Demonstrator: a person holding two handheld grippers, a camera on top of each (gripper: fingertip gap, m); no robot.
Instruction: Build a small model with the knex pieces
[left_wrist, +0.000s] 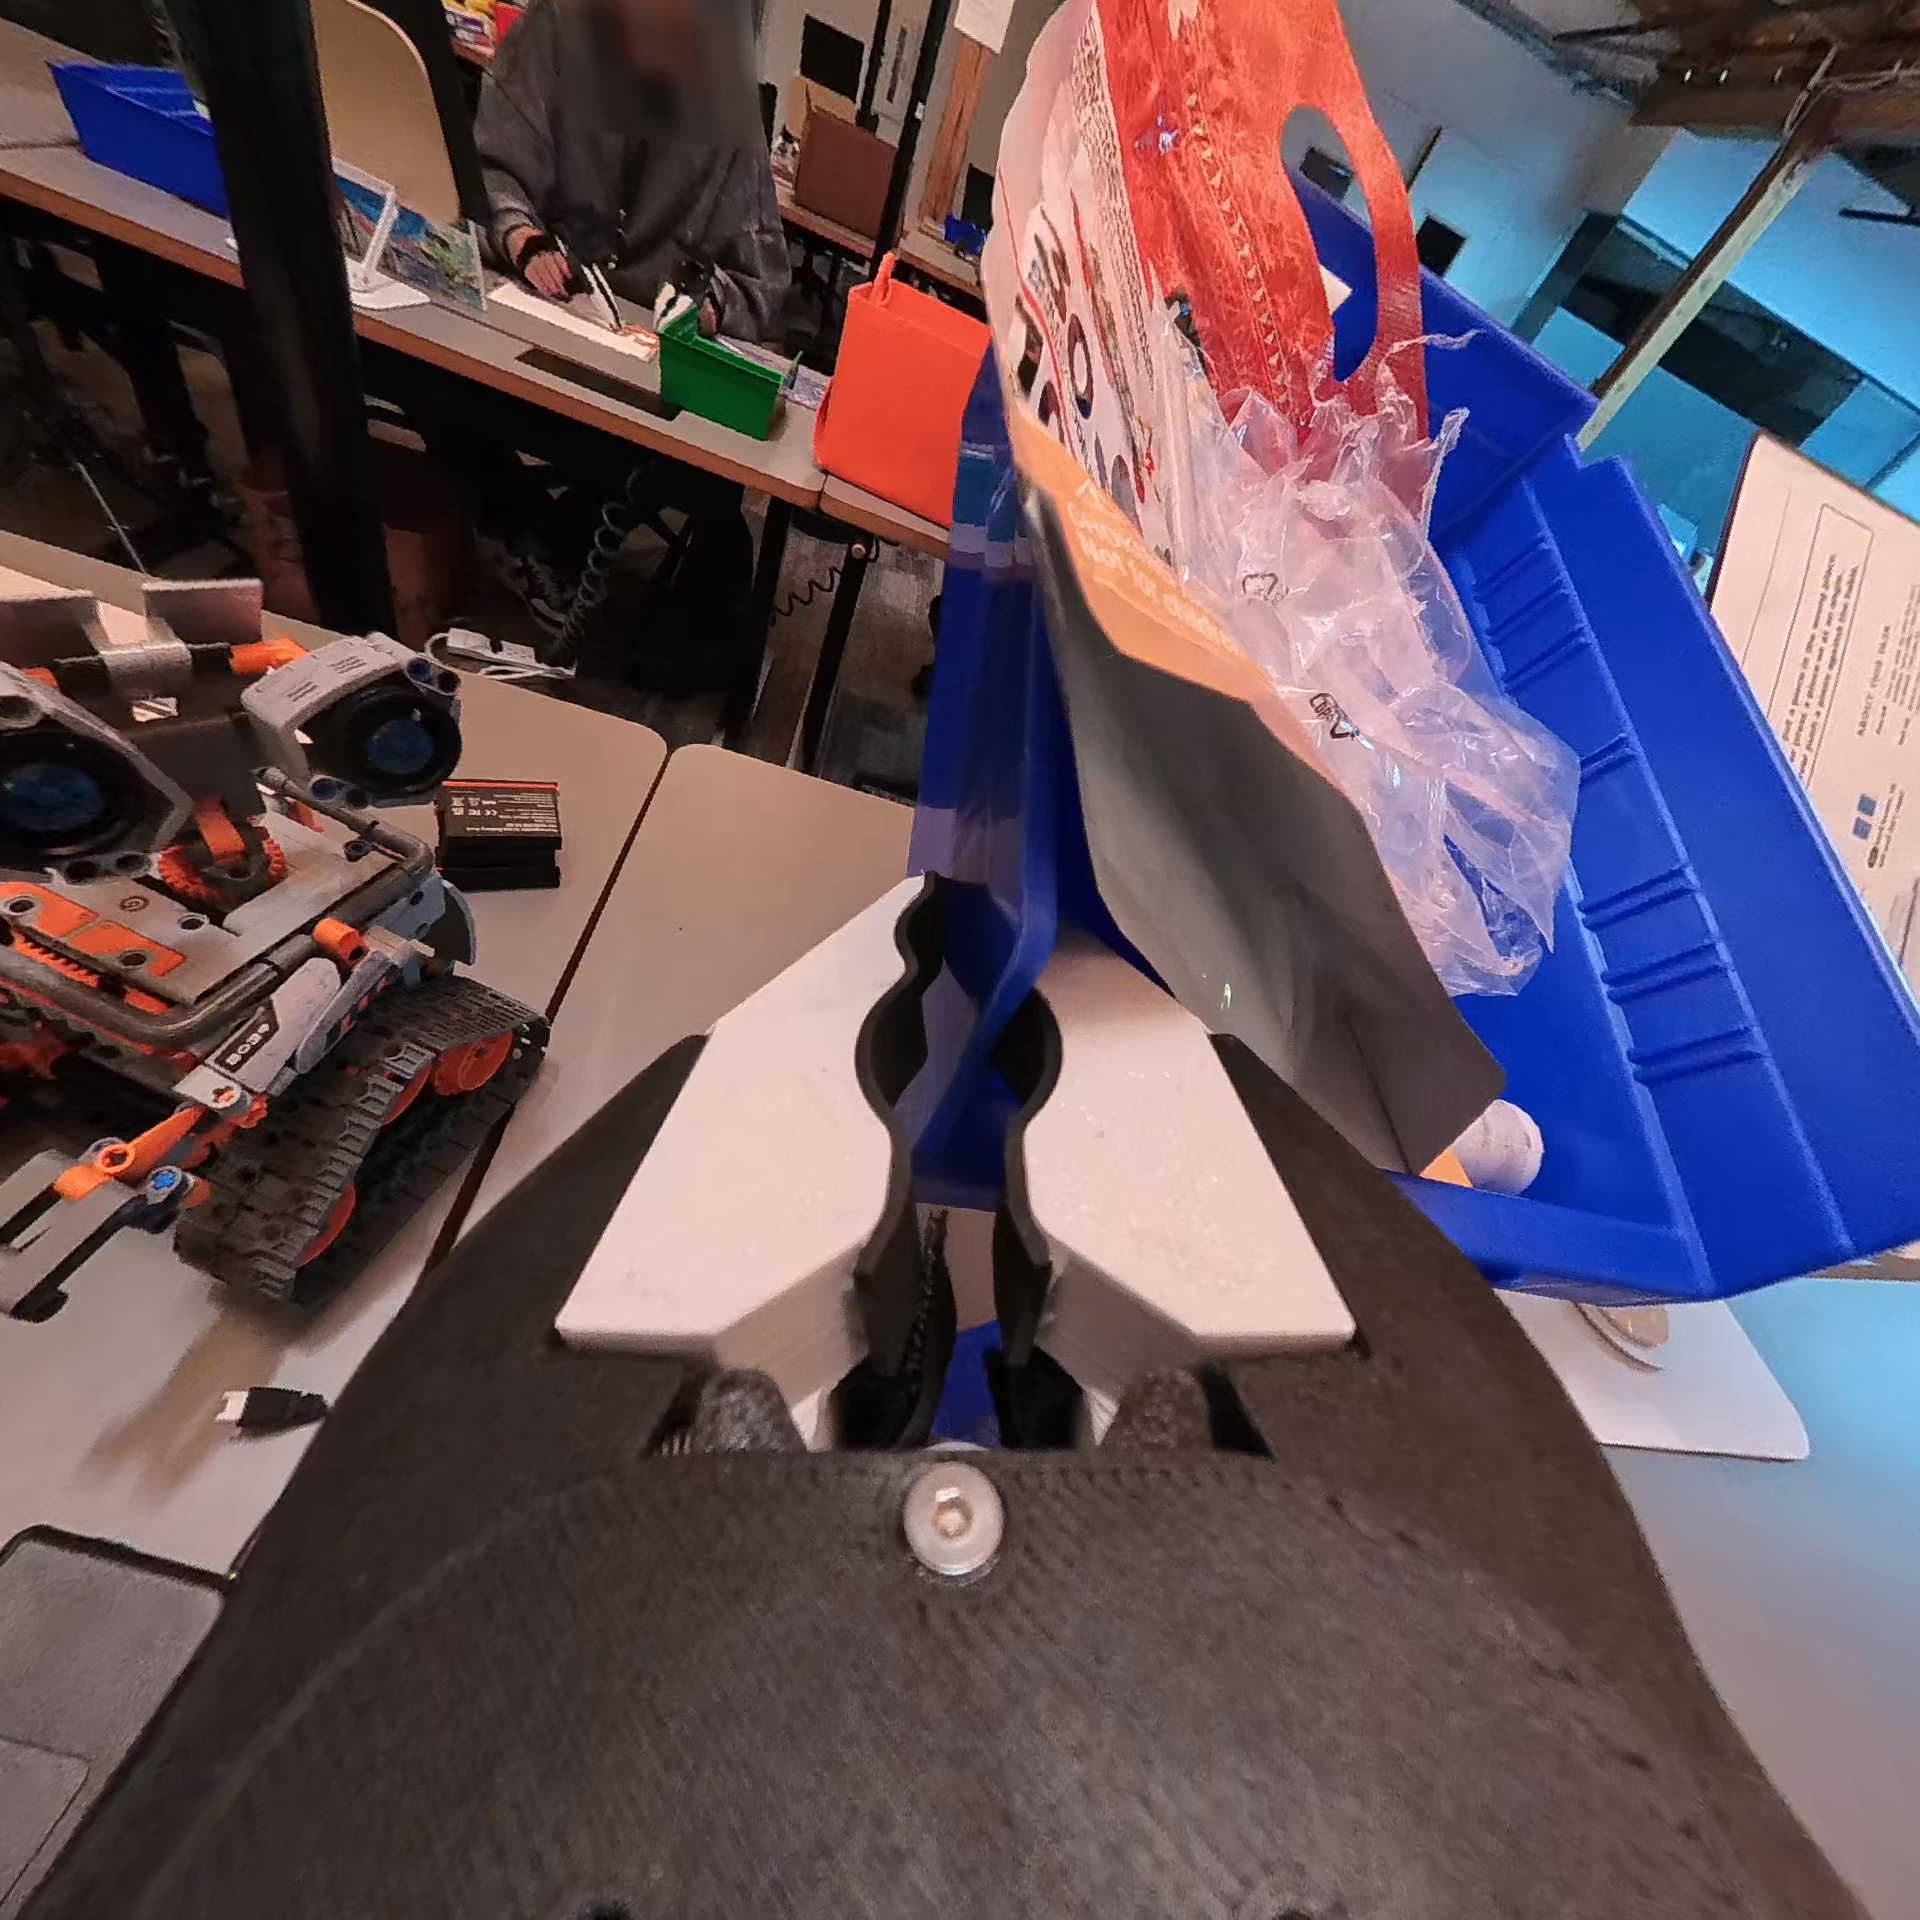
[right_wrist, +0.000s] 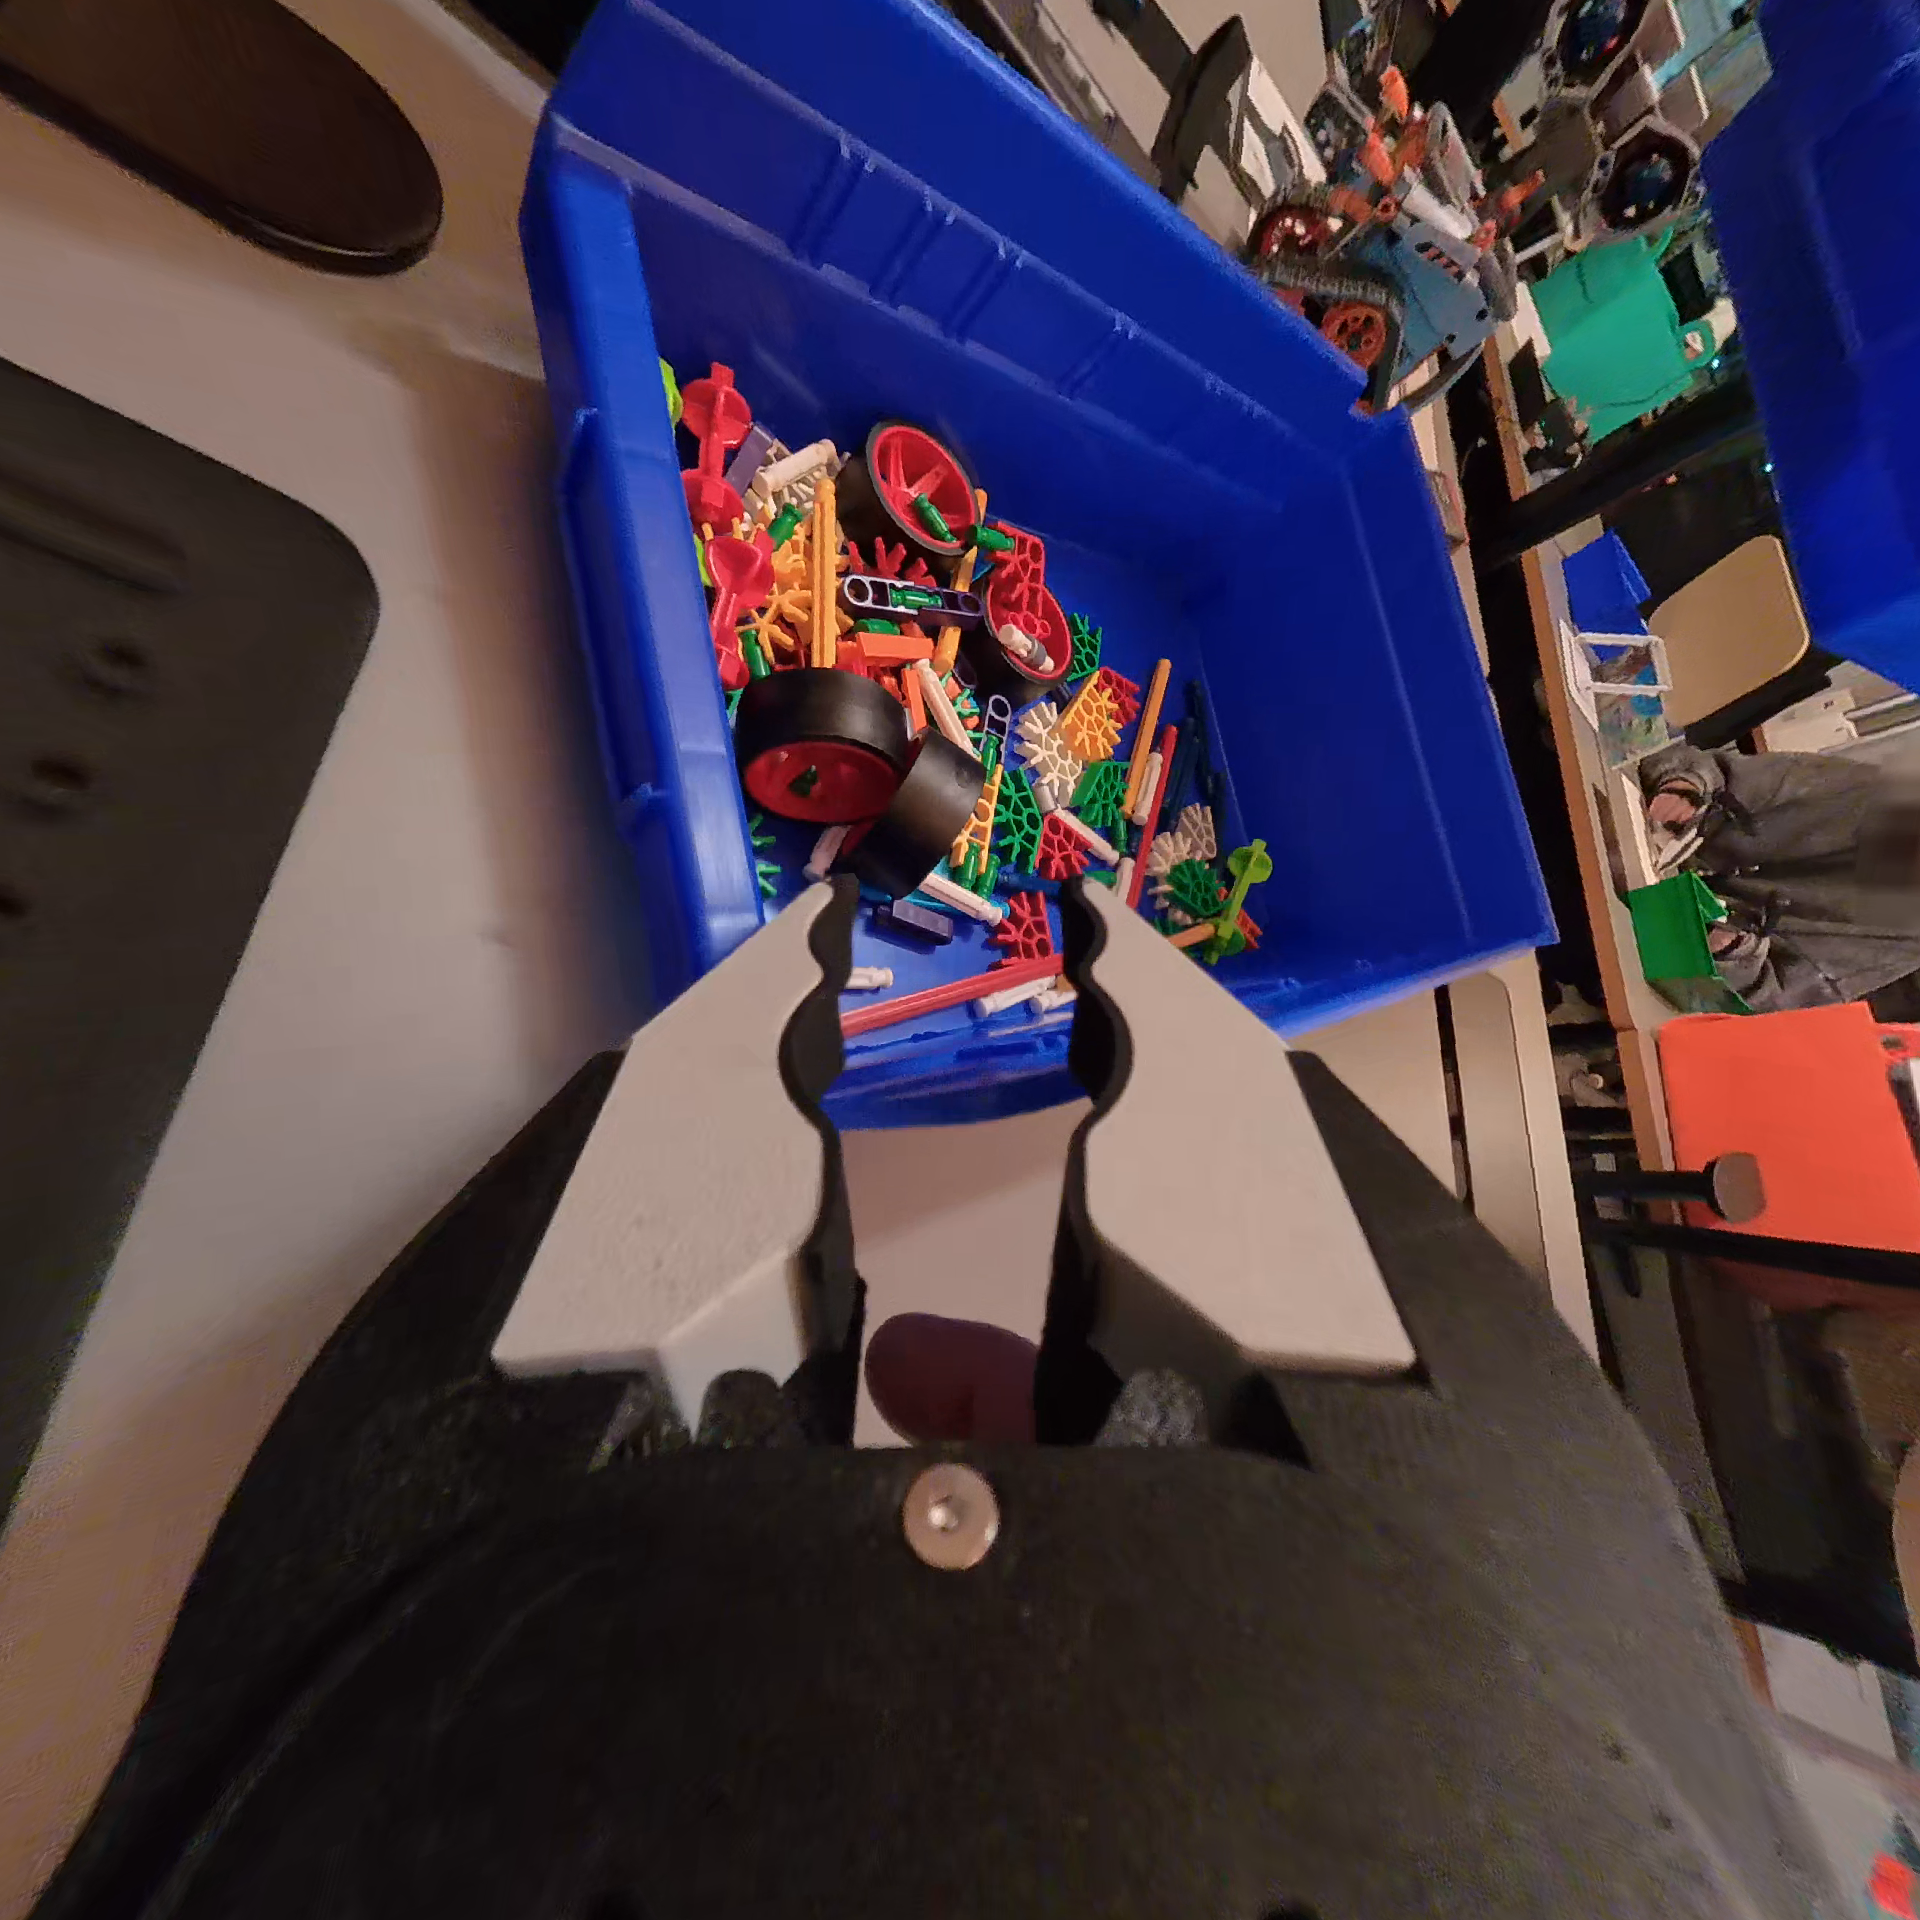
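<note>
My left gripper (left_wrist: 961, 997) is shut on the side wall of a blue plastic bin (left_wrist: 1662, 852) and holds it tilted up off the table. A torn toy bag (left_wrist: 1226, 447), red, white and black, with clear crumpled plastic, hangs over the bin's rim. A white round piece (left_wrist: 1501, 1143) lies in the bin's low corner. My right gripper (right_wrist: 951, 914) is open and empty, its tips just over the near rim of a second blue bin (right_wrist: 1382, 665). That bin holds several coloured construction-toy rods, connectors and black-and-red wheels (right_wrist: 826, 743). The lifted bin shows at the top right of the right wrist view (right_wrist: 1839, 312).
A tracked grey-and-orange toy robot (left_wrist: 208, 914) stands on the table (left_wrist: 748, 831) at my left; it also shows in the right wrist view (right_wrist: 1392, 239). A black pack (left_wrist: 499, 831) lies beside it. An orange bag (left_wrist: 899, 405), a green bin (left_wrist: 722, 379) and a seated person (left_wrist: 634, 177) are at the far table. A printed sheet (left_wrist: 1829, 675) stands right. My hands' fingertips stand some 40 cm from each other. My left gripper is the nearer one to the tracked grey-and-orange toy robot (left_wrist: 208, 914): about 25 cm, against 55 cm.
</note>
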